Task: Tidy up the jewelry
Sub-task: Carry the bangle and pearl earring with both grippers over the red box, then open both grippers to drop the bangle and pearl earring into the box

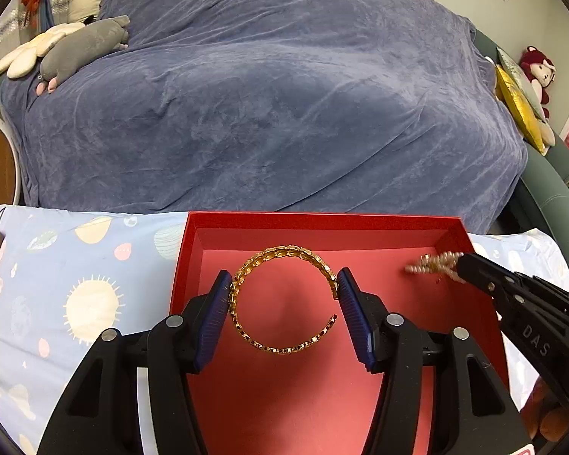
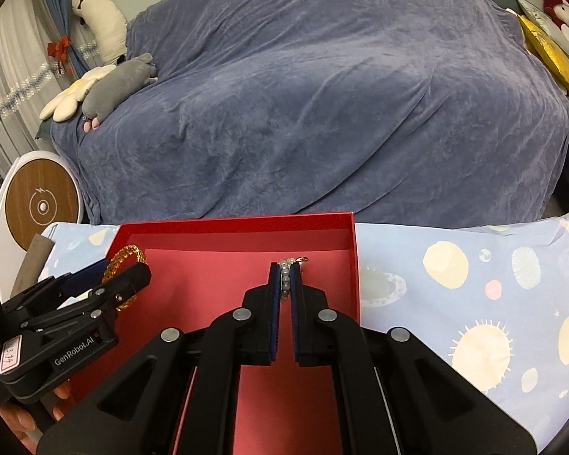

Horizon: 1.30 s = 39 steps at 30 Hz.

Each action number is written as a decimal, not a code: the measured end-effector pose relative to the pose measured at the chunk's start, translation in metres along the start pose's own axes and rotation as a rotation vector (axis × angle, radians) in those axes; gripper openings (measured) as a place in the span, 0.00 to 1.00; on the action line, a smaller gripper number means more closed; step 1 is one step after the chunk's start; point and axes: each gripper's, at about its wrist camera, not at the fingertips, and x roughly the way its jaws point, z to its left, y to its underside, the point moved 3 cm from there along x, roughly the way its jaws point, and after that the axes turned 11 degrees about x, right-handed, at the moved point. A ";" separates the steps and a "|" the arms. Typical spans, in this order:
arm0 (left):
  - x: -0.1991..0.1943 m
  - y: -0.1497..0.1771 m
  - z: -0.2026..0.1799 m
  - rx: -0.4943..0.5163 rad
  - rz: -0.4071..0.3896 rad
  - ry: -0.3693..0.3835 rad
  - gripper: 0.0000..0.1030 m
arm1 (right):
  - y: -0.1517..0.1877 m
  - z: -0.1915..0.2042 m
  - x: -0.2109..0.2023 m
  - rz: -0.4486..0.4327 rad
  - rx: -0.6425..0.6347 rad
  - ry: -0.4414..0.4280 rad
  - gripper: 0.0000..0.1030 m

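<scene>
A red box [image 1: 322,223] lies open on a space-print cloth; it also shows in the right wrist view [image 2: 354,265]. My left gripper [image 1: 284,284] is shut on a gold chain bangle [image 1: 280,254], its blue pads touching both sides, over the box's pink floor. My right gripper [image 2: 284,276] is shut on a pearl bracelet [image 2: 285,280] over the right part of the box. From the left wrist view the pearl bracelet [image 1: 434,263] hangs blurred from the right gripper's tip [image 1: 462,265]. The bangle [image 2: 127,261] and left gripper [image 2: 106,280] show at the left in the right wrist view.
The cloth [image 1: 76,265] with planets and suns covers the table. Behind it is a bed under a blue blanket [image 1: 265,94] with plush toys [image 1: 83,49] at its left. A round wooden-faced device [image 2: 41,204] stands at the left. Gold cushions [image 1: 519,106] lie at the right.
</scene>
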 end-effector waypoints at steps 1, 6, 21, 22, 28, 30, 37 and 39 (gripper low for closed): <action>0.002 0.001 0.001 -0.005 0.011 -0.012 0.57 | 0.002 -0.001 -0.002 -0.003 0.002 0.005 0.08; -0.020 0.008 0.008 -0.032 -0.019 -0.010 0.67 | 0.011 -0.014 -0.036 -0.032 0.042 -0.046 0.20; -0.161 0.123 0.003 -0.029 -0.085 -0.035 0.69 | 0.120 -0.034 -0.185 -0.081 0.075 -0.103 0.45; -0.165 0.132 0.002 -0.036 -0.080 -0.032 0.69 | 0.128 -0.036 -0.189 -0.075 0.079 -0.104 0.45; -0.171 0.190 -0.013 -0.050 -0.021 -0.007 0.70 | 0.179 -0.043 -0.196 -0.036 0.071 -0.088 0.45; -0.170 0.206 -0.016 -0.043 -0.014 -0.023 0.70 | 0.195 -0.043 -0.194 -0.012 0.067 -0.084 0.45; -0.160 0.230 -0.039 0.053 -0.007 0.021 0.70 | 0.222 -0.038 -0.190 0.019 -0.034 -0.037 0.45; -0.158 0.235 -0.045 0.078 -0.001 0.028 0.70 | 0.226 -0.037 -0.191 0.022 -0.047 -0.030 0.46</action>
